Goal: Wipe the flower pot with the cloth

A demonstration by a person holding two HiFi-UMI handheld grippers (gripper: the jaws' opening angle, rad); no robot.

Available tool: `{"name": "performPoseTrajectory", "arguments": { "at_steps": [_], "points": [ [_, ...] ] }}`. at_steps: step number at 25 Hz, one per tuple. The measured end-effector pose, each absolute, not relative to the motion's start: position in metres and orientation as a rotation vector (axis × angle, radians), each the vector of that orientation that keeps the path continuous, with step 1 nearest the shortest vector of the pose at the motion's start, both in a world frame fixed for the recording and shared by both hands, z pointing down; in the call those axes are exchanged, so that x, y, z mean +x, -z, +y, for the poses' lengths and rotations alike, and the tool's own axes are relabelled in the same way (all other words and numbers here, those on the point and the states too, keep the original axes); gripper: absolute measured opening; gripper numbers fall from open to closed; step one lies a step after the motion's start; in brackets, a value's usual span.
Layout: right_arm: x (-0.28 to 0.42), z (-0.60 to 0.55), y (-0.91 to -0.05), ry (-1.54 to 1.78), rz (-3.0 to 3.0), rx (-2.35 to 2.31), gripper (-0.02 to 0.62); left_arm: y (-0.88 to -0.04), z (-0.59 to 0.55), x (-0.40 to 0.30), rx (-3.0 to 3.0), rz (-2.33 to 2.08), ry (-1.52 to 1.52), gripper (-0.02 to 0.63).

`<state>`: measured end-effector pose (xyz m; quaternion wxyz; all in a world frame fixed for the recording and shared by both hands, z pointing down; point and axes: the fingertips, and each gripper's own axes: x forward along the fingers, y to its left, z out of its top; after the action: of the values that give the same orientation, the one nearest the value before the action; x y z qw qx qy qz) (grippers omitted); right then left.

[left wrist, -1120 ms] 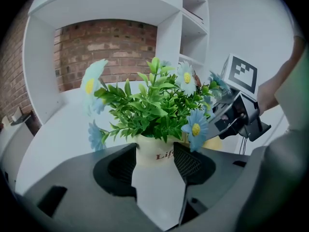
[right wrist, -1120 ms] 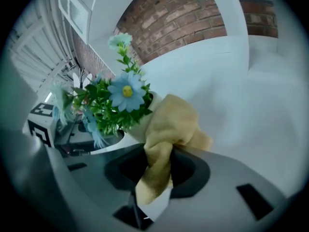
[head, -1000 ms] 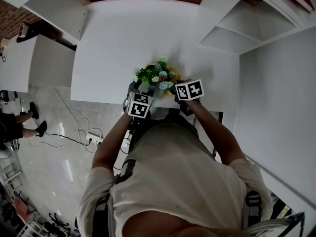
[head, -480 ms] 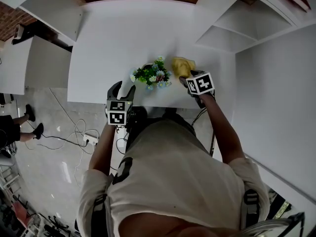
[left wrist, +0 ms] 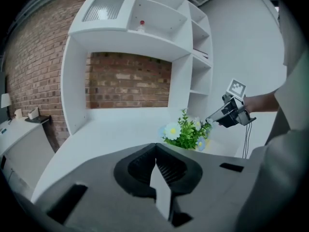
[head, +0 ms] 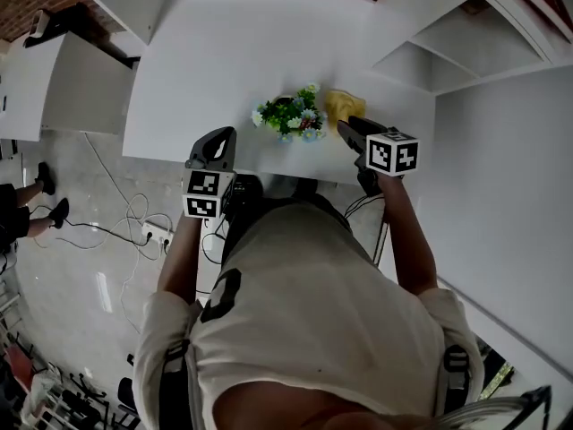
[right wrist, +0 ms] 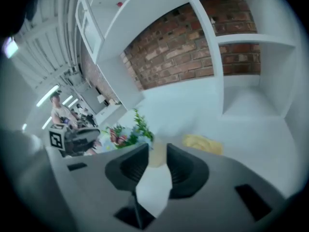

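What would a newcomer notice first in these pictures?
The flower pot with its bright blooms stands near the white table's front edge, the yellow cloth lying beside it on the right. The left gripper hovers shut and the right gripper hovers empty, jaws apart though just closing, both clear of them.

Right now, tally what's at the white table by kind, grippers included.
Flower pot: 1
Yellow cloth: 1
Grippers: 2, the left gripper with jaws shut, the right gripper with jaws apart after just closing partway, nothing between them
Total: 4
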<state>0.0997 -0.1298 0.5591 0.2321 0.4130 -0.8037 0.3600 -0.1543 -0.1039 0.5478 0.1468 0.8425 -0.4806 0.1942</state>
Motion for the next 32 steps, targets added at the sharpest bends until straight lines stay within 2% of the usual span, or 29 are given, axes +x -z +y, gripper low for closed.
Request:
{"name": "performPoseTrajectory", "arguments": {
  "at_steps": [1,2,9,15,18,23,32],
  "points": [
    [0.087,-0.126,-0.546,-1.038,-2.267,1.108,0.067,-0.543,-0.103,-0.155,2.447,-1.370,-0.557,0.021],
    [0.074,-0.122,-0.534,-1.087,-2.320,1.082,0.011,-0.540,-0.102,-0.156,2.461,-1.359,-0.555,0.021],
    [-0.002,-0.084,-0.484,-1.210,-2.534,0.956,0.011,-0.535,-0.090,-0.170,2.454,-1.276,-0.441,0.021],
    [-0.049,-0.047,-0.473,-1.446,-2.618,0.861,0.011,-0.532,-0.074,-0.165,2.401,-1.070,-0.327,0.021],
    [-0.060,-0.034,-0.469,-1.542,-2.625,0.842,0.011,-0.533,-0.062,-0.142,2.393,-0.813,-0.320,0.021],
    [-0.079,-0.013,-0.456,-1.534,-2.689,0.729,0.011,-0.527,-0.016,-0.102,2.404,-0.255,-0.484,0.020],
    [-0.076,0.021,-0.443,-1.427,-2.787,0.598,0.011,-0.506,0.004,-0.086,2.366,-0.387,-0.398,0.020]
  ]
}}
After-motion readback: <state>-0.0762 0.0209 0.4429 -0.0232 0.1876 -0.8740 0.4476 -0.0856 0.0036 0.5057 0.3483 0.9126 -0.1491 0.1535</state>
